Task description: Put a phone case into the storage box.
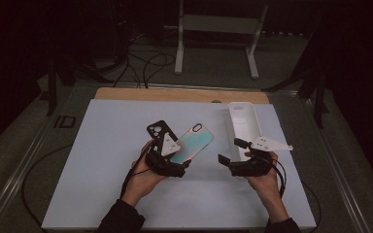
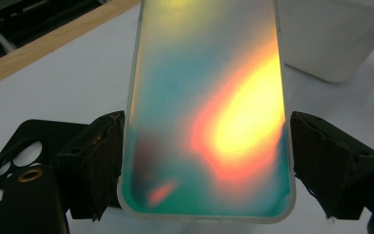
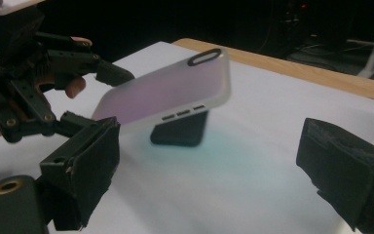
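High view: left claw [image 1: 178,158], centre frame, grips the iridescent phone case [image 1: 192,142] by its long edges, raised off the table [image 1: 102,184] for access. Black case [image 1: 161,131] lies behind.

Left gripper view: pads clamp both case [image 2: 204,112] edges.

Right gripper view: right claw [image 3: 214,170] gapes empty, facing the tilted case [image 3: 168,95], likely poised to take it.

The phone case [image 2: 207,112] looked like frosted, iridescent plastic with a smooth sheen; the black case [image 1: 161,131] was matt, the worktop [image 1: 102,160] a matt white board edged in wood.
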`<action>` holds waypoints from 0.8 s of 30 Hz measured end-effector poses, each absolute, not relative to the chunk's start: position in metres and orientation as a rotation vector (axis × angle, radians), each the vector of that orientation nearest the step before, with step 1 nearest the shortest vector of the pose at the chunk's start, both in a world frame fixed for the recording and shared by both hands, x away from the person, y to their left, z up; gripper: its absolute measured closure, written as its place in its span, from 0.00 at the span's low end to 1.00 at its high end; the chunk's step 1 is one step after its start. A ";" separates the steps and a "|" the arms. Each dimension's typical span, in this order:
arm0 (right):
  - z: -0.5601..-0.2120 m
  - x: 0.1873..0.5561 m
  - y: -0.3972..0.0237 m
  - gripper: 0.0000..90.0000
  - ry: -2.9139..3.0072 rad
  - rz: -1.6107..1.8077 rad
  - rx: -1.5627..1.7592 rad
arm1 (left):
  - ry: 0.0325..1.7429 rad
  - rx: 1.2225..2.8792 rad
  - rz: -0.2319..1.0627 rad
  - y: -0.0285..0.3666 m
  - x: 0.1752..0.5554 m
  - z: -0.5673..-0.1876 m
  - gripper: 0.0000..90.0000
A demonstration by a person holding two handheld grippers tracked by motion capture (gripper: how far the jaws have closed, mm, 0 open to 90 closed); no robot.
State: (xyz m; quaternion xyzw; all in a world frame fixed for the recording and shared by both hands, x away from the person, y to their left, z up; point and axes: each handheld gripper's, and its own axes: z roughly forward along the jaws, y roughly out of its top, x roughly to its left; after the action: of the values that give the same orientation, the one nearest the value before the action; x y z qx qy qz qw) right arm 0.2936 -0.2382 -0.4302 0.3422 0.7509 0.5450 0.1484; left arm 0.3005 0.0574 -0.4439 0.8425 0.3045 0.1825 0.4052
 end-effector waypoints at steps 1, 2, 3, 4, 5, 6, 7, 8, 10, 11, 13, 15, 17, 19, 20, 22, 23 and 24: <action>-0.429 0.295 -0.235 0.10 2.165 1.572 0.984 | 0.767 2.122 0.464 0.057 0.300 -0.443 0.19; -0.428 0.297 -0.232 0.10 2.173 1.578 0.977 | 0.762 2.120 0.466 0.057 0.300 -0.443 0.19; -0.427 0.299 -0.229 0.10 2.184 1.578 0.979 | 0.759 2.116 0.461 0.057 0.299 -0.442 0.19; -0.426 0.300 -0.226 0.10 2.191 1.579 0.972 | 0.754 2.114 0.465 0.057 0.299 -0.441 0.19; -0.425 0.302 -0.223 0.10 2.196 1.579 0.971 | 0.753 2.108 0.464 0.056 0.298 -0.441 0.19; -0.425 0.303 -0.220 0.10 2.204 1.580 0.973 | 0.748 2.105 0.467 0.056 0.297 -0.440 0.19; -0.424 0.305 -0.217 0.10 2.211 1.583 0.975 | 0.745 2.101 0.471 0.056 0.297 -0.439 0.19; -0.424 0.307 -0.214 0.10 2.216 1.588 0.979 | 0.740 2.097 0.467 0.056 0.296 -0.438 0.19; -0.425 0.311 -0.209 0.10 2.231 1.589 0.995 | 0.728 2.087 0.471 0.054 0.294 -0.436 0.19; -0.425 0.313 -0.207 0.10 2.239 1.594 0.998 | 0.723 2.086 0.471 0.054 0.293 -0.435 0.19; -0.425 0.315 -0.202 0.10 2.256 1.594 1.011 | 0.709 2.083 0.474 0.052 0.292 -0.433 0.19; -0.425 0.318 -0.197 0.10 2.263 1.598 1.020 | 0.699 2.081 0.482 0.050 0.290 -0.431 0.19; -0.424 0.320 -0.194 0.11 2.271 1.603 1.031 | 0.692 2.074 0.483 0.050 0.289 -0.429 0.19; -0.423 0.322 -0.192 0.14 2.281 1.614 1.046 | 0.688 2.069 0.487 0.049 0.288 -0.428 0.19; -0.423 0.323 -0.192 0.15 2.287 1.625 1.060 | 0.685 2.066 0.491 0.049 0.288 -0.427 0.19; -0.422 0.325 -0.191 0.20 2.294 1.641 1.074 | 0.681 2.060 0.489 0.048 0.287 -0.427 0.19; -0.422 0.325 -0.190 0.24 2.298 1.644 1.084 | 0.676 2.061 0.489 0.047 0.287 -0.426 0.19; -0.423 0.325 -0.189 0.27 2.300 1.646 1.094 | 0.673 2.063 0.487 0.046 0.287 -0.426 0.19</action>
State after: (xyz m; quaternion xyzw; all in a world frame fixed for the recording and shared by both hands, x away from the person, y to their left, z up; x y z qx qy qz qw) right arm 0.3252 -0.1893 -0.4226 0.3603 0.7574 0.5418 0.0544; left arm 0.2870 0.0464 -0.4265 0.8318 0.2711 0.1964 0.4428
